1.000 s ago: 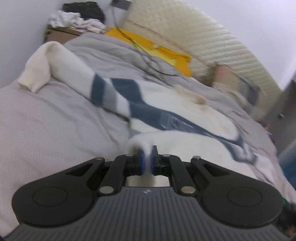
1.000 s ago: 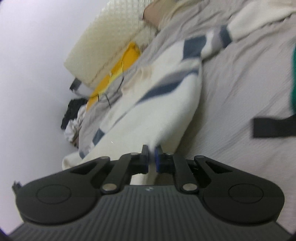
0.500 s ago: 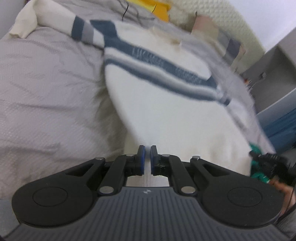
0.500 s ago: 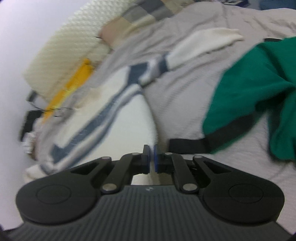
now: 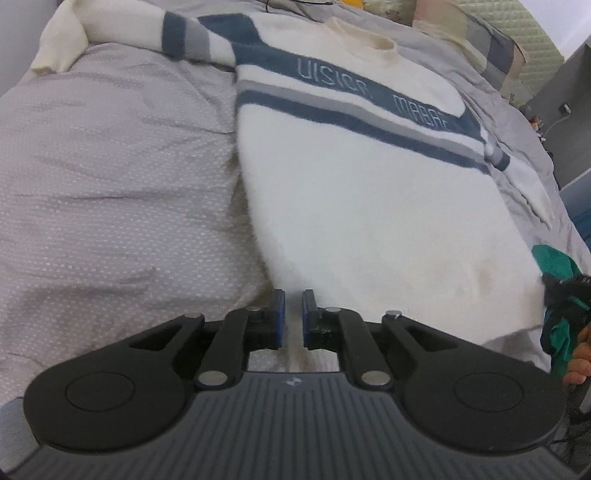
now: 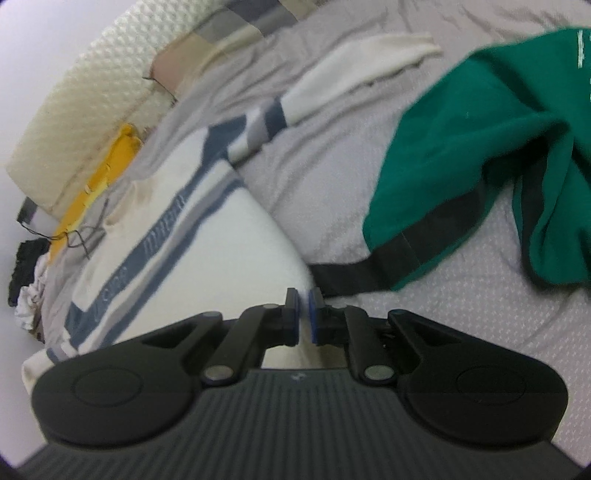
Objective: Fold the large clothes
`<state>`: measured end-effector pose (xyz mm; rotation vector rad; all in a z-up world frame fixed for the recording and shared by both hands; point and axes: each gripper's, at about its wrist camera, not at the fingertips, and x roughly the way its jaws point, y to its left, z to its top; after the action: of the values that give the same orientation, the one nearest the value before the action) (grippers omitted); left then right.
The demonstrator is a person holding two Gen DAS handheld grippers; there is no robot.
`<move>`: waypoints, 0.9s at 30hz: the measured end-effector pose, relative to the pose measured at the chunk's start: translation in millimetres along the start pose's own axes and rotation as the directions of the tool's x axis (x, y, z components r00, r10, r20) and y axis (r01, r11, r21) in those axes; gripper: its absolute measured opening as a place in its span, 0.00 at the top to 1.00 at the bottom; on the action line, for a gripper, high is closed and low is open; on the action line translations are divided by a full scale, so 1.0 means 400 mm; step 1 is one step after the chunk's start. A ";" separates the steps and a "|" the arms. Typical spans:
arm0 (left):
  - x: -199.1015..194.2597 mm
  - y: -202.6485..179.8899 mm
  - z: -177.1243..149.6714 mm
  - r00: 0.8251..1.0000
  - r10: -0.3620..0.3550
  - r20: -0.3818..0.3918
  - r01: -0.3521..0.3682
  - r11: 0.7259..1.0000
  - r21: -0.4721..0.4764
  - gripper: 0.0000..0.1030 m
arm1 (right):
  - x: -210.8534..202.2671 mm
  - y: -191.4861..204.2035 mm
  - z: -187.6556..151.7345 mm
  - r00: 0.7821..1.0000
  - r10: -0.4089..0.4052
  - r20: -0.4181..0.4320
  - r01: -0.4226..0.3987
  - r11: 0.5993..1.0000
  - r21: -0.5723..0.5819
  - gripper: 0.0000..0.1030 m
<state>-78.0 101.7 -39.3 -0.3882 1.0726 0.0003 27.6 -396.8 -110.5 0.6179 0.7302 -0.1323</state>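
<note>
We see a fluffy white sweater [image 5: 369, 206] with blue and grey stripes lying flat on the dotted grey bed [image 5: 110, 184], right ahead of both grippers. Our left gripper [image 5: 290, 314] has just been opening, its pads a little apart over the hem. Our right gripper [image 6: 303, 314] pinches the sweater's corner; letters like "UISION" show on one stripe.

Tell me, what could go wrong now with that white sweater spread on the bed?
The left gripper has just been opening at the sweater's hem while the right gripper looks shut on its corner; one-sided pulling could skew it. The green garment lies close and might get caught in a fold. One sleeve is bunched.
</note>
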 end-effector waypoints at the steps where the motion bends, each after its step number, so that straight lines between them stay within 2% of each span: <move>1: -0.010 -0.006 -0.003 1.000 0.005 0.008 -0.005 1.000 0.011 0.74 | -0.010 0.006 0.001 1.000 0.001 0.018 -0.001 1.000 -0.012 0.89; 2: -0.018 -0.015 -0.008 1.000 0.006 0.019 -0.007 1.000 0.024 0.60 | -0.019 0.011 0.001 0.999 -0.002 0.036 0.003 1.000 -0.027 0.80; 3: -0.032 -0.021 -0.012 0.999 0.009 0.037 -0.010 0.999 0.040 0.53 | -0.024 0.014 0.001 0.999 -0.002 0.046 0.004 0.999 -0.036 0.65; 5: -0.061 -0.040 -0.021 0.997 0.016 0.073 -0.021 0.997 0.072 0.52 | -0.034 0.019 -0.001 0.997 0.021 0.071 -0.017 0.999 -0.050 0.50; 10: -0.121 -0.093 -0.015 0.983 0.009 0.185 -0.032 0.992 0.120 0.51 | -0.066 0.061 -0.008 0.986 0.090 0.137 -0.068 0.986 -0.154 0.49; 15: -0.121 -0.164 0.021 0.962 -0.028 0.270 -0.018 0.986 0.165 0.51 | -0.090 0.118 -0.027 0.973 0.163 0.162 -0.107 0.945 -0.309 0.49; 20: -0.065 -0.257 0.056 0.948 -0.062 0.312 0.002 0.982 0.190 0.51 | -0.086 0.170 -0.050 0.969 0.213 0.127 -0.138 0.889 -0.438 0.49; 23: -0.014 -0.299 0.072 0.949 -0.079 0.304 0.016 0.979 0.205 0.51 | -0.072 0.192 -0.057 0.970 0.217 0.107 -0.141 0.867 -0.478 0.49; 27: 0.066 -0.329 0.084 0.953 -0.071 0.295 0.002 0.974 0.228 0.51 | -0.044 0.210 -0.065 0.975 0.209 0.080 -0.142 0.854 -0.501 0.49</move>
<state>-11.9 -15.4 -7.2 -0.1936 0.7521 -0.0923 26.1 -315.2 -73.6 0.1777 0.5436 0.1819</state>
